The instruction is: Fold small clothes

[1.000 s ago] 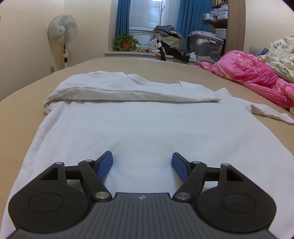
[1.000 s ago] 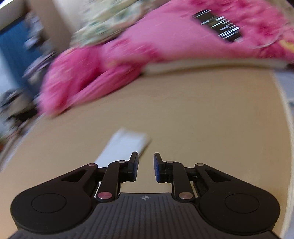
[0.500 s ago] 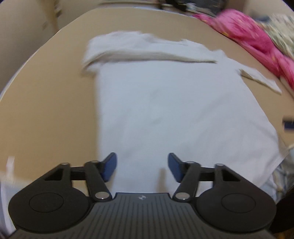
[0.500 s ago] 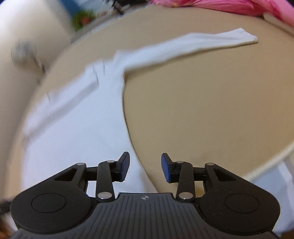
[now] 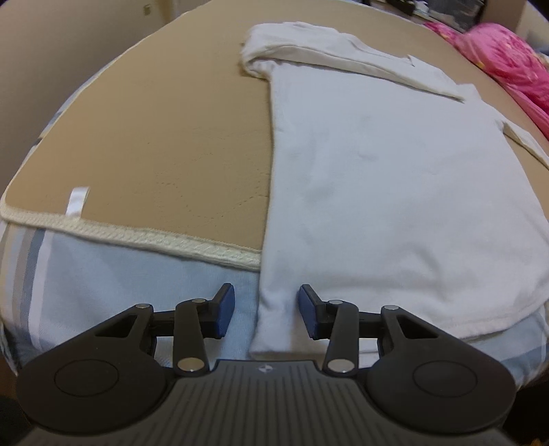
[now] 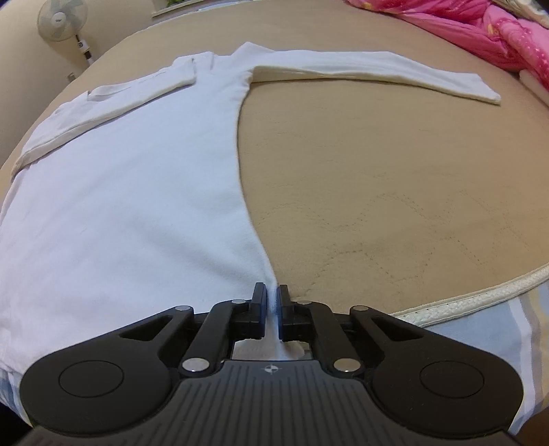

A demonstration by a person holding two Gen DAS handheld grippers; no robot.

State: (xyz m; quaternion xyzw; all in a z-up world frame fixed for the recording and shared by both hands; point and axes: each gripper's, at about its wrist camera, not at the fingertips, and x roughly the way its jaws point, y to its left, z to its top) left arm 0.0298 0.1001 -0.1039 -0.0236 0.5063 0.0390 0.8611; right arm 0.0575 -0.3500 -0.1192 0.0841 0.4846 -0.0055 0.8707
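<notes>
1. Left wrist view: white long-sleeve shirt (image 5: 394, 178) lies flat on a tan bed cover (image 5: 154, 130); its hem hangs past the cover's cream braided edge (image 5: 164, 240) onto a blue striped sheet (image 5: 103, 274).
2. Left tool (image 5: 266, 314) sits at the shirt's near left hem corner. Jaws partly apart and closing; the corner fabric lies between the blue pads (image 5: 224, 310), pads not pressing it.
3. One sleeve is folded across the shirt's top; a small white tag (image 5: 77, 202) sits on the cover near its edge.
4. Right wrist view: right tool (image 6: 271, 314) is clamped tight on the shirt's near right hem corner (image 6: 274, 302); white fabric is pinched between the jaws and bunches behind them.
5. Other sleeve (image 6: 377, 70) stretches straight out to the right across the cover, unfolded.
6. Background: pink quilt (image 6: 480, 31) along the far right of the bed, standing fan (image 6: 61, 20) at far left.
</notes>
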